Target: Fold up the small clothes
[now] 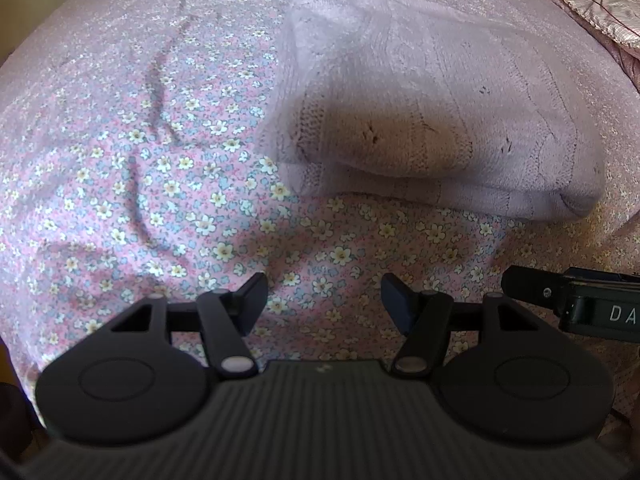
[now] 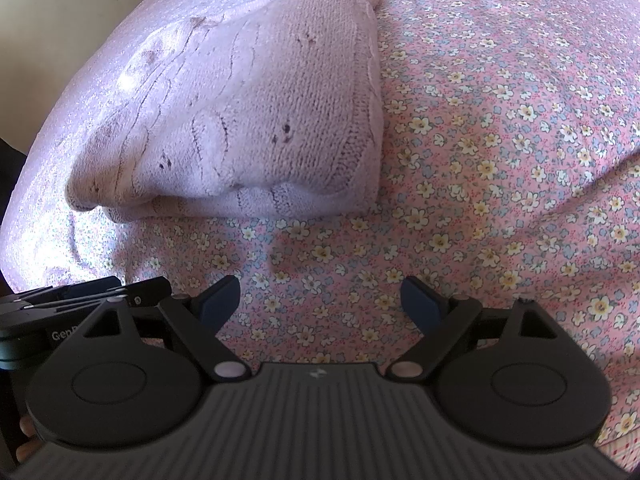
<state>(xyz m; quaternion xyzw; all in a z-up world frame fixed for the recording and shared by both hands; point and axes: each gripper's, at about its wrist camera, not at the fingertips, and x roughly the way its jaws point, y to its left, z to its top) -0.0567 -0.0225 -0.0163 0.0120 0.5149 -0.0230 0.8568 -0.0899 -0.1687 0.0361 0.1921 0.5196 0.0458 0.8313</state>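
Note:
A folded lilac knitted garment (image 1: pixel 432 120) lies on a floral bedsheet (image 1: pixel 160 184), up and to the right of centre in the left wrist view. In the right wrist view the same knit (image 2: pixel 256 120) sits to the upper left, its layers stacked with a folded edge facing me. My left gripper (image 1: pixel 324 300) hangs open over bare sheet, short of the knit, with nothing between its fingers. Over the flowered cloth (image 2: pixel 500 160) my right gripper (image 2: pixel 320 300) stands wide open and holds nothing, also short of the knit.
The other gripper's body shows at the right edge in the left wrist view (image 1: pixel 580 300) and at the lower left in the right wrist view (image 2: pixel 80 296). A shiny quilted cover (image 1: pixel 600 0) lies at the far right corner. A pale wall (image 2: pixel 48 12) rises beyond the bed's edge.

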